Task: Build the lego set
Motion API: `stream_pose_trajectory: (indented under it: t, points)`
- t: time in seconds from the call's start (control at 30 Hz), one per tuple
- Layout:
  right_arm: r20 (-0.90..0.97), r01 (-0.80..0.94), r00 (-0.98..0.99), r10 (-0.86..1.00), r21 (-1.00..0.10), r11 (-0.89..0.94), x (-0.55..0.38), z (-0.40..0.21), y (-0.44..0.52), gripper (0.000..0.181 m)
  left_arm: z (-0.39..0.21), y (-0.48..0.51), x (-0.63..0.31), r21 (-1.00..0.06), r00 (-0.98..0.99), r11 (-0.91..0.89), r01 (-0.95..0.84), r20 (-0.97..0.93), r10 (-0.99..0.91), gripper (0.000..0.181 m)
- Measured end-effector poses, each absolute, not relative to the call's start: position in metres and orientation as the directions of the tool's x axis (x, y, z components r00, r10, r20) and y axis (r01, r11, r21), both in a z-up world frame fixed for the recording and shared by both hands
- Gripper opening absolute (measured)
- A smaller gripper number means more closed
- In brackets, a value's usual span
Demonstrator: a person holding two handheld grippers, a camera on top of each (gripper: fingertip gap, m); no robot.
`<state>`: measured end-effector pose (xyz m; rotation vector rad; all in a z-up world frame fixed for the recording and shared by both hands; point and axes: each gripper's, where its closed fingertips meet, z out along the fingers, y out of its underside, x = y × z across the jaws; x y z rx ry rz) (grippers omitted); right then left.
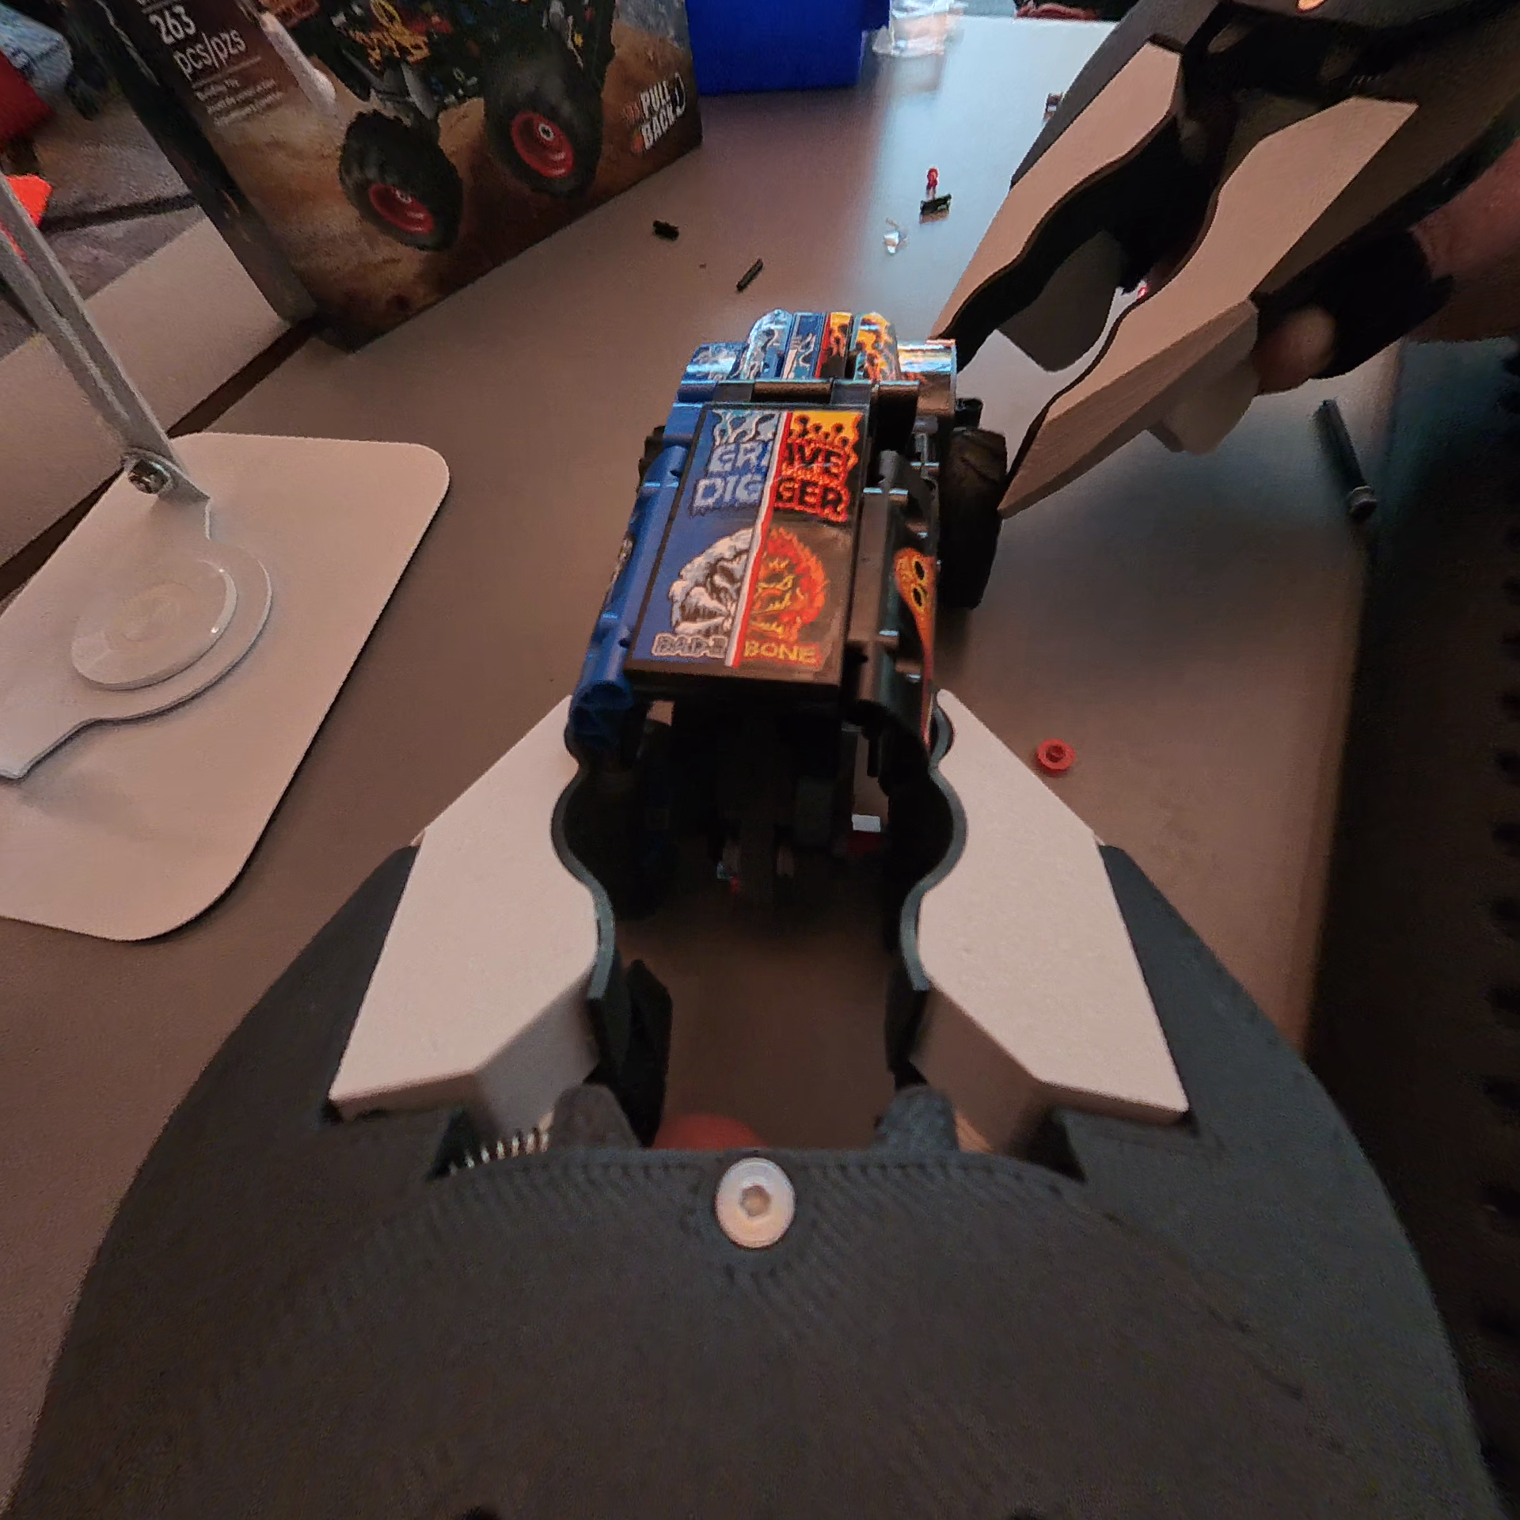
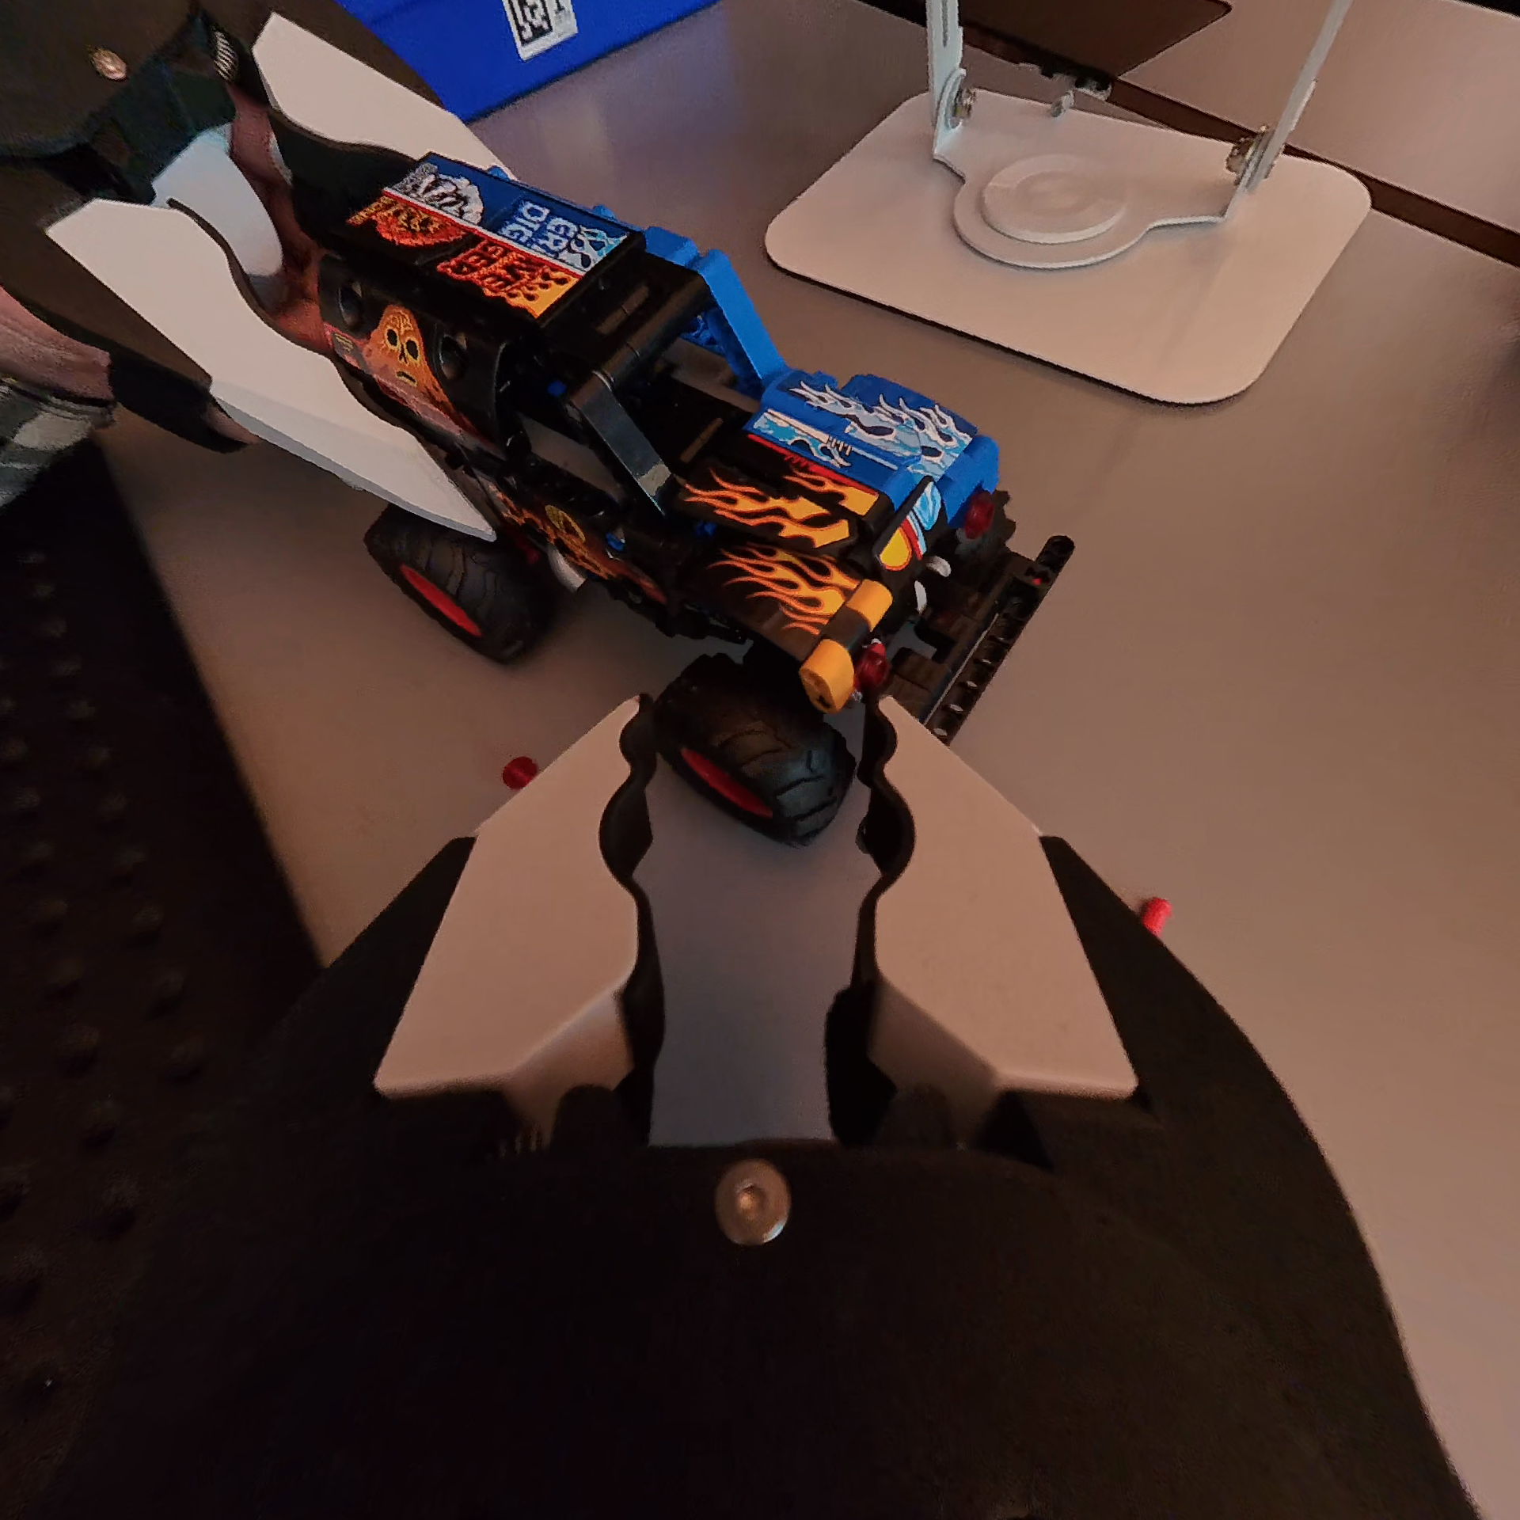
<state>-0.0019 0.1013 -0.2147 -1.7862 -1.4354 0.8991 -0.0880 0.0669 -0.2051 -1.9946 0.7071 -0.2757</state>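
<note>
The lego monster truck (image 1: 757,535) stands on the grey table, blue on one side, black with orange flames on the other, with black tyres on red hubs. My left gripper (image 1: 753,724) is shut on the truck's rear body, one finger on each side. The right wrist view shows this at upper left, the left gripper (image 2: 489,345) on the truck (image 2: 658,428). My right gripper (image 2: 761,707) is open, its fingertips either side of the near front wheel (image 2: 757,765), close to the yellow exhaust end. It shows in the left wrist view (image 1: 975,419) beside the truck's front.
The set's box (image 1: 411,148) stands at the far left, and a blue bin (image 1: 781,41) behind it. A white stand base (image 1: 206,658) lies left of the truck. Loose bits lie around: a red round piece (image 1: 1055,755), black pins (image 1: 748,275), a red pin (image 2: 1156,911). A dark mat (image 1: 1439,822) borders the table. Between my left fingertips and the red round piece (image 1: 1055,755) there is roughly 7 cm. It turns up in the right wrist view (image 2: 516,769) as well.
</note>
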Motion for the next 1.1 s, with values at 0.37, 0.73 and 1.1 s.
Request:
stream_pose_trajectory:
  t: [0.37,0.73,1.1]
  points:
    - [-0.102,0.43,0.105,0.989,-0.892,-0.138,-0.015,-0.197,0.09,0.045,-0.166,0.049,-0.089,-0.816,0.753,-0.088,-0.571,-0.478,-0.453,0.076]
    - [-0.046,0.223,0.084,0.995,-0.973,-0.064,-0.008,-0.16,0.091,0.046,-0.129,0.02,-0.041,-0.377,0.373,0.175,-0.91,-0.926,-0.055,0.074]
    - [-0.043,0.18,0.048,0.998,-0.982,-0.051,-0.011,-0.149,0.089,0.045,-0.123,0.015,-0.037,-0.437,0.433,0.174,-0.883,-0.899,-0.061,0.074]
